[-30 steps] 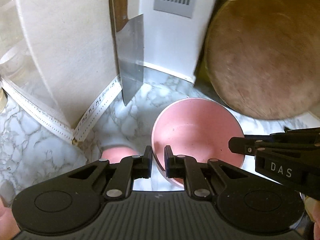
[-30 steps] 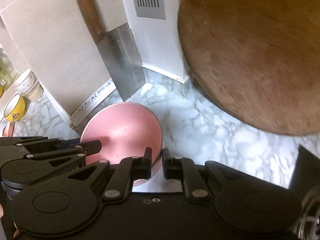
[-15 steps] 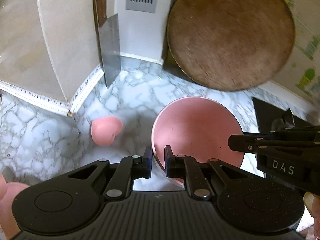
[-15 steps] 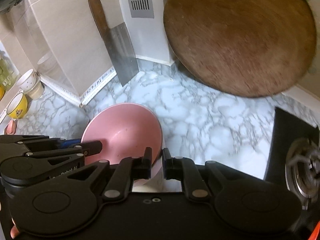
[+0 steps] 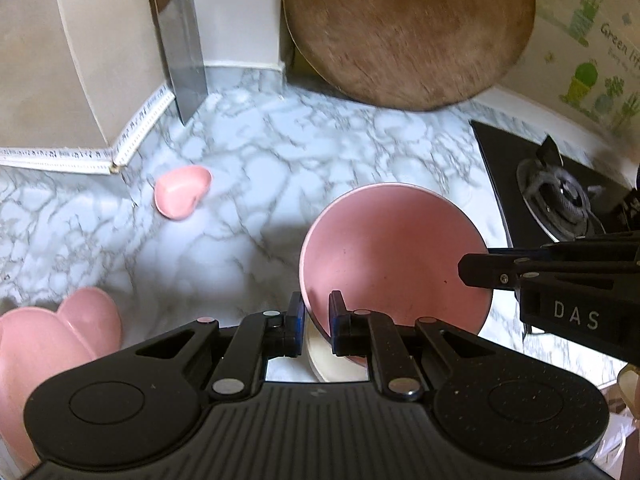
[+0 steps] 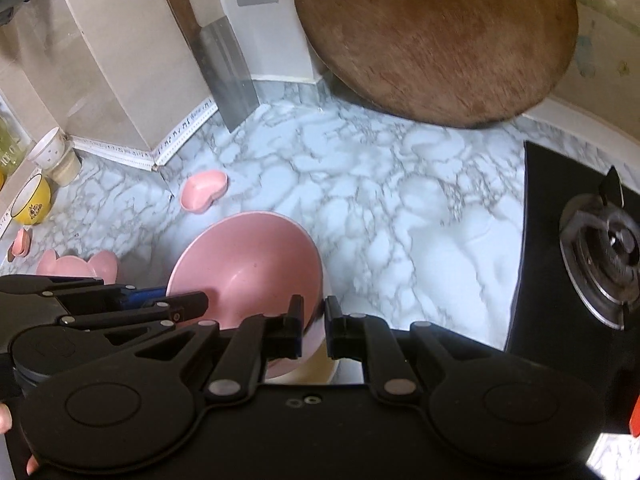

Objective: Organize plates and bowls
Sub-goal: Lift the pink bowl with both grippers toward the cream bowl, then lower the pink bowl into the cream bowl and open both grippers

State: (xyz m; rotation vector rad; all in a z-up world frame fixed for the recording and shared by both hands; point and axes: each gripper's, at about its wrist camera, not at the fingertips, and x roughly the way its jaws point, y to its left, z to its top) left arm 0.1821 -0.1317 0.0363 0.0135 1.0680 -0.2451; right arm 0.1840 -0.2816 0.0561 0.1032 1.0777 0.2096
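Observation:
A large pink bowl (image 5: 394, 256) with a cream underside is held in the air above the marble counter (image 5: 320, 152). My left gripper (image 5: 317, 322) is shut on its left rim. My right gripper (image 6: 314, 328) is shut on its right rim; the bowl also shows in the right wrist view (image 6: 250, 272). A small pink heart-shaped dish (image 5: 183, 192) lies on the counter to the far left and shows in the right wrist view (image 6: 203, 192). A large pink heart-shaped bowl (image 5: 48, 332) sits at the near left and shows in the right wrist view (image 6: 78, 266).
A round wooden board (image 5: 408, 28) and a cleaver (image 5: 182, 48) lean on the back wall. A gas stove (image 6: 592, 248) is at the right. A yellow cup (image 6: 32, 202), a white cup (image 6: 50, 152) and a tiny pink dish (image 6: 20, 244) stand at the far left.
Both grippers have drawn back and up from the wall corner with the pink bowl. The heart-shaped dishes and the stove have come into view.

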